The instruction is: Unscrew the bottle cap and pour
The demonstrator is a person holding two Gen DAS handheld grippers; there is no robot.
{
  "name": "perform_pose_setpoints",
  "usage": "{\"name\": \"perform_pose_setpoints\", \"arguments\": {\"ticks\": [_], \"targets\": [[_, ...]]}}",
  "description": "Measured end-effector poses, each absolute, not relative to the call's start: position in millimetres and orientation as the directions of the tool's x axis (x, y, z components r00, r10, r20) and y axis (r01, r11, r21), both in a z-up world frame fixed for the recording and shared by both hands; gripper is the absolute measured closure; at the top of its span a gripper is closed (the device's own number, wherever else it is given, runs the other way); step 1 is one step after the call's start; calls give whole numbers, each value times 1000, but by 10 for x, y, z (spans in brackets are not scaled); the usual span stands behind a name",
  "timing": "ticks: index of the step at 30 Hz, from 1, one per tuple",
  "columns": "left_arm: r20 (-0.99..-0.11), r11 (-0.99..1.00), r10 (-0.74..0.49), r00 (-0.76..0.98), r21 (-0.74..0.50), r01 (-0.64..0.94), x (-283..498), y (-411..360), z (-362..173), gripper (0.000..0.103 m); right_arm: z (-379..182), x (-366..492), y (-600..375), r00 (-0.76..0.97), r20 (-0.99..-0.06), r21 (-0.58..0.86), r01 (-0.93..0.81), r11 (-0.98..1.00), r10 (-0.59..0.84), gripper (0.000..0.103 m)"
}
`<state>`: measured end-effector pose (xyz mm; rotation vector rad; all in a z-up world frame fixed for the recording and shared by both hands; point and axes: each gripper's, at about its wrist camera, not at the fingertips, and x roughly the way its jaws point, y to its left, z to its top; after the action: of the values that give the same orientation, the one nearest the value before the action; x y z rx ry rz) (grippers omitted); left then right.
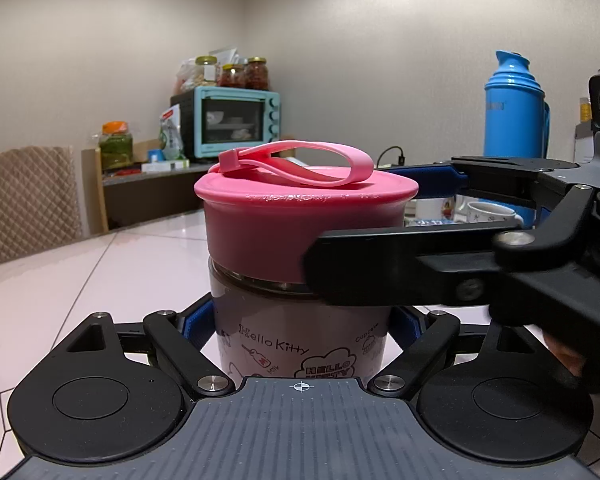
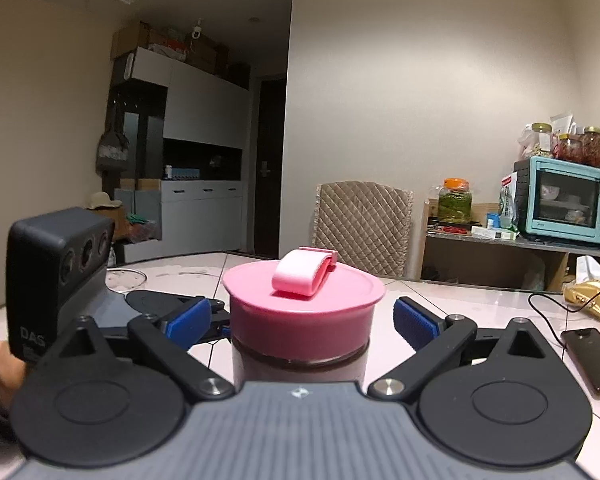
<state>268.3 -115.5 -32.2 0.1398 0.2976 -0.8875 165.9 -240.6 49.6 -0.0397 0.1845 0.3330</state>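
Observation:
A Hello Kitty bottle (image 1: 300, 340) with a wide pink screw cap (image 1: 304, 224) and a pink strap loop stands upright on the white table. My left gripper (image 1: 300, 328) is shut on the bottle's body below the cap, its blue pads against both sides. My right gripper (image 2: 302, 320) is open around the pink cap (image 2: 302, 312); its blue pads (image 2: 414, 322) stand apart from the cap on both sides. In the left wrist view the right gripper's fingers (image 1: 400, 268) reach in from the right at cap height. The bottle's base is hidden.
A blue thermos (image 1: 514, 108) and white mugs (image 1: 488, 212) stand behind the bottle on the right. A phone (image 2: 592, 360) with a black cable and a yellow bag (image 2: 588, 296) lie on the table's right side. A teal toaster oven (image 2: 566, 200), jars and a quilted chair (image 2: 362, 224) stand beyond the table.

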Motion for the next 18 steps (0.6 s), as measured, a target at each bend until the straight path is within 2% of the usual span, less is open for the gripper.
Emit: {"name": "perform_pose_setpoints", "arguments": {"ticks": [14, 18], "targets": [[-313, 626, -741, 594, -2, 780, 2672, -1165, -322, 13, 436, 1733, -2272, 949, -199, -1, -251, 968, 246, 6], [-313, 626, -741, 594, -2, 780, 2674, -1163, -323, 13, 423, 1730, -2256, 948, -201, 10, -250, 968, 247, 10]]}}
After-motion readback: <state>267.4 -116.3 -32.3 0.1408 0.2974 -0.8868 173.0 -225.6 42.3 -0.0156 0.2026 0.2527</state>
